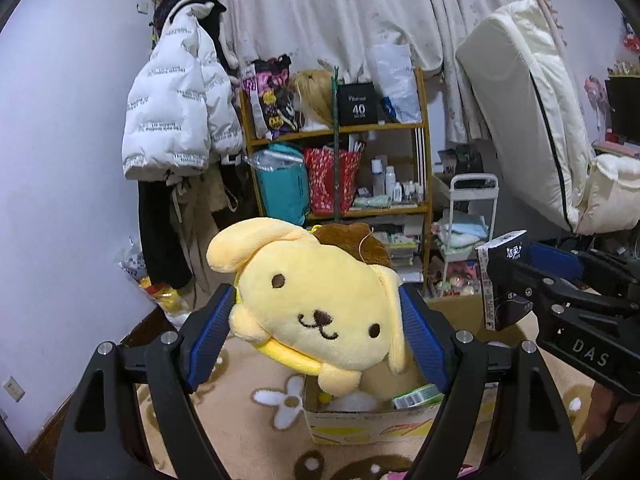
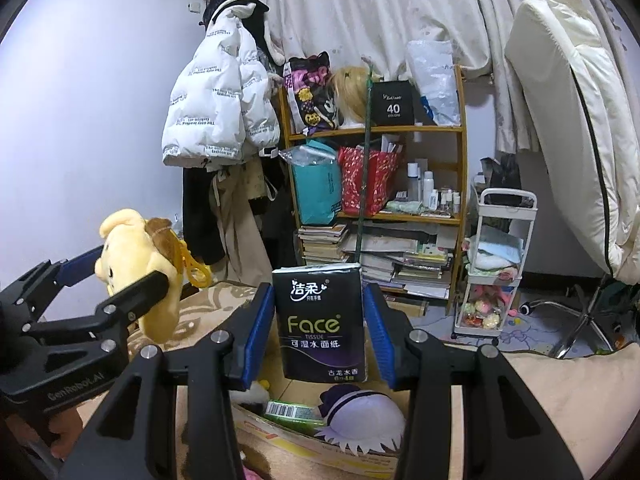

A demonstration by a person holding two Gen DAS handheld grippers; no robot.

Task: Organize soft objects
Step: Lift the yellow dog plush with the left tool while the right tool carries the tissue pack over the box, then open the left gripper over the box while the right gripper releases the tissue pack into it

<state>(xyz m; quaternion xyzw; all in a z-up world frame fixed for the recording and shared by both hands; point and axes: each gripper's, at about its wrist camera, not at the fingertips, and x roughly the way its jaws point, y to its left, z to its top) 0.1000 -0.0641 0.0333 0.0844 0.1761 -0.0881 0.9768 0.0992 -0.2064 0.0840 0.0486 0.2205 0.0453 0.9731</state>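
Observation:
My left gripper (image 1: pixel 318 334) is shut on a yellow dog plush (image 1: pixel 316 300) with a brown cap, held in the air above a cardboard box (image 1: pixel 360 426). The plush also shows at the left of the right wrist view (image 2: pixel 140 264). My right gripper (image 2: pixel 320 334) is shut on a black pack of Face tissues (image 2: pixel 320 324), held upright above the same box (image 2: pixel 304 438). The pack also shows at the right of the left wrist view (image 1: pixel 500 280). The box holds a purple-and-white plush (image 2: pixel 364 420) and a green packet (image 2: pixel 292 410).
The box sits on a beige patterned blanket (image 1: pixel 248 408). Behind stand a wooden shelf (image 2: pixel 460 216) with bags, bottles and books, hanging coats (image 2: pixel 220 108), a white trolley (image 2: pixel 500 268) and a propped-up mattress (image 2: pixel 572 120).

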